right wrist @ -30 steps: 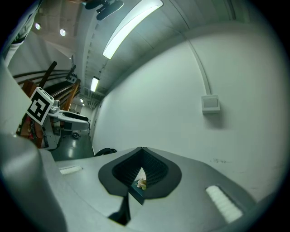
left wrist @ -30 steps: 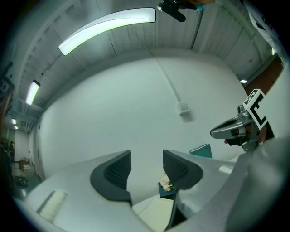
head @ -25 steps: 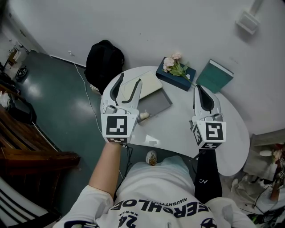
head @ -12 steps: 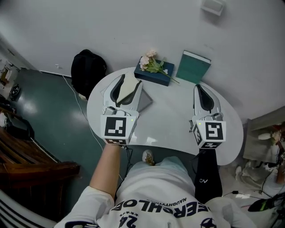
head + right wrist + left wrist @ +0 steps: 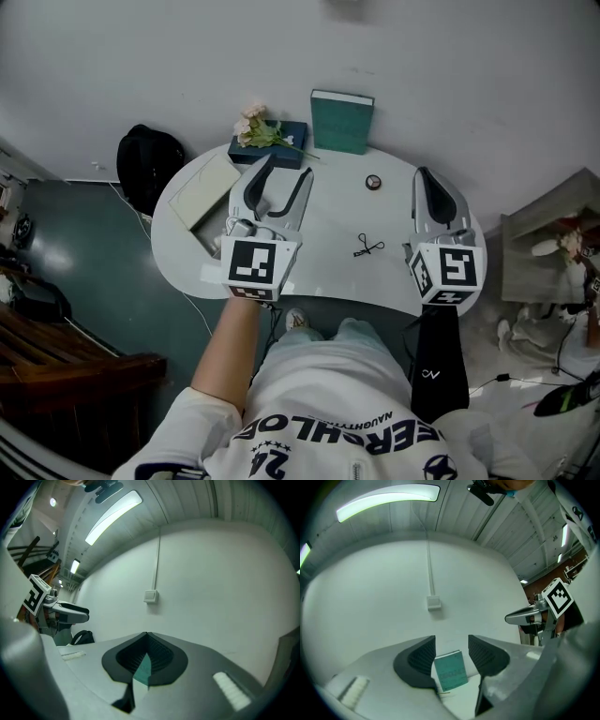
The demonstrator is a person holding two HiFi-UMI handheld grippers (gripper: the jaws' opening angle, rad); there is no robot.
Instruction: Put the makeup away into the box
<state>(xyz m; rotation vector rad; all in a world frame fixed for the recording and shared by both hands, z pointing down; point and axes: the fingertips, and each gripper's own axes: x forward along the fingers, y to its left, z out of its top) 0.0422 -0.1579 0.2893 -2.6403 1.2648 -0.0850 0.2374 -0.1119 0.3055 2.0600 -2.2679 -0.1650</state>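
Note:
A teal box (image 5: pixel 342 120) stands upright against the wall at the back of the white table (image 5: pixel 328 272). A small round item (image 5: pixel 373 182) and a thin black wire-like piece (image 5: pixel 368 247) lie on the table between my grippers. My left gripper (image 5: pixel 286 169) hovers open over the table's middle left, empty; in the left gripper view the teal box (image 5: pixel 452 674) shows beyond the left gripper (image 5: pixel 451 654). My right gripper (image 5: pixel 421 173) is shut at the right with nothing held; in the right gripper view the right gripper (image 5: pixel 146 634) has its tips touching.
A dark blue box (image 5: pixel 281 136) with flowers (image 5: pixel 253 127) on top sits at the back left. A cream flat box (image 5: pixel 204 187) lies at the table's left end. A black backpack (image 5: pixel 148 159) rests on the floor by the wall at left.
The view has swung right along the table. Both grippers now sit further right, the left one off the cream box and over the middle. The round item and black piece have come into view.

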